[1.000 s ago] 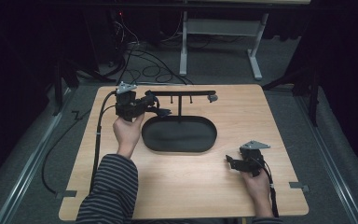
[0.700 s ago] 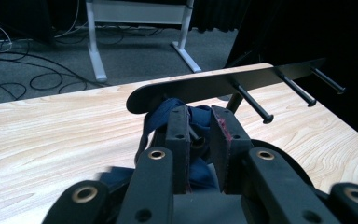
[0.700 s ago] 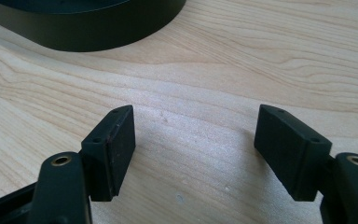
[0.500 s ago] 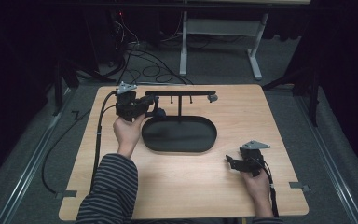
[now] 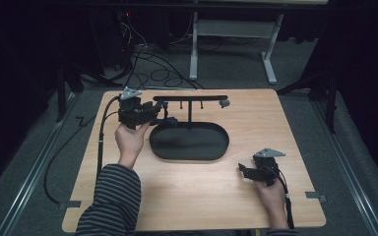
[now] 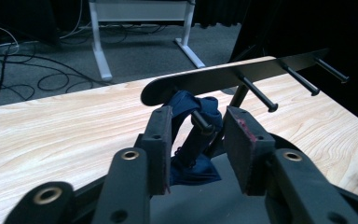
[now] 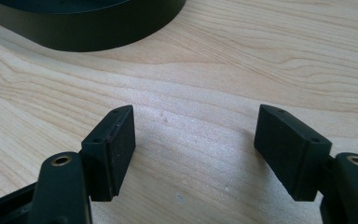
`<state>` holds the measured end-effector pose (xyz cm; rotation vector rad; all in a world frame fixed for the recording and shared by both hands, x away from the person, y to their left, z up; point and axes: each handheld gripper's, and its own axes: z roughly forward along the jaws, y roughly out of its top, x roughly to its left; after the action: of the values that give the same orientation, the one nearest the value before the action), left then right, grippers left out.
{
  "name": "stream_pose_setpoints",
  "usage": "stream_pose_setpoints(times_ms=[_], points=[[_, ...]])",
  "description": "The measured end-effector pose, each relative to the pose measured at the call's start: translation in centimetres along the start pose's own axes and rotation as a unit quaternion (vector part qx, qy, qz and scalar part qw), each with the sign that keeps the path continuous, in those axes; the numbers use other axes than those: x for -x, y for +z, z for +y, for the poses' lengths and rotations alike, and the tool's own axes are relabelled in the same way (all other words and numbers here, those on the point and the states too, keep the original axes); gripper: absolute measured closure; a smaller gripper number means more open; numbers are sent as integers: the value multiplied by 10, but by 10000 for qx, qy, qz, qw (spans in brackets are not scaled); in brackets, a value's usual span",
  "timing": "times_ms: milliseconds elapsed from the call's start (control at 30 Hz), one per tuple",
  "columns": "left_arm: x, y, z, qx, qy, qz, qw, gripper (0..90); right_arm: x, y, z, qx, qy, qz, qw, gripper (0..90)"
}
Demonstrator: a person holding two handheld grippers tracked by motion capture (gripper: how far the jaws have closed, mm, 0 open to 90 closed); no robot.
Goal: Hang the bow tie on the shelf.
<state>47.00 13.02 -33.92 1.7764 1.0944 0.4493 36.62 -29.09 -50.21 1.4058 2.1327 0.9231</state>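
- Spreading under everything, your wooden table (image 5: 202,191) has bare room along its near edge.
- Your black oval tray (image 5: 189,142) sits mid-table, under the peg rack (image 5: 192,99).
- Your left gripper (image 6: 193,135) has its jaws narrowly parted around the blue cloth (image 6: 193,140), which hangs on the rack's end peg without being pinched.
- Your right gripper (image 7: 193,151) rests wide apart on bare wood, just beside the tray's rim.

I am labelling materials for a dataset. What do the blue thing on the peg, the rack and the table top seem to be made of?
The blue thing looks like soft dark-blue fabric: it folds and drapes over the peg. The rack seems to be metal or hard plastic with a matte black finish: thin, flat bar, straight rigid pegs. The table top looks like light wood or wood-look laminate: visible grain, smooth low sheen.
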Motion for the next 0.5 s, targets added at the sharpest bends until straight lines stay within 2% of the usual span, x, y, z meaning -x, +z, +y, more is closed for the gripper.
stream_pose_setpoints(times_ms=[200,500], points=[[-4,-11,-3,65,-9,61,10000,550,0,0,0,7,-26,-6,10000,305],[-6,-22,-9,5,113,152,9998,521,0,0,0,6,-25,-7,10000,306]])
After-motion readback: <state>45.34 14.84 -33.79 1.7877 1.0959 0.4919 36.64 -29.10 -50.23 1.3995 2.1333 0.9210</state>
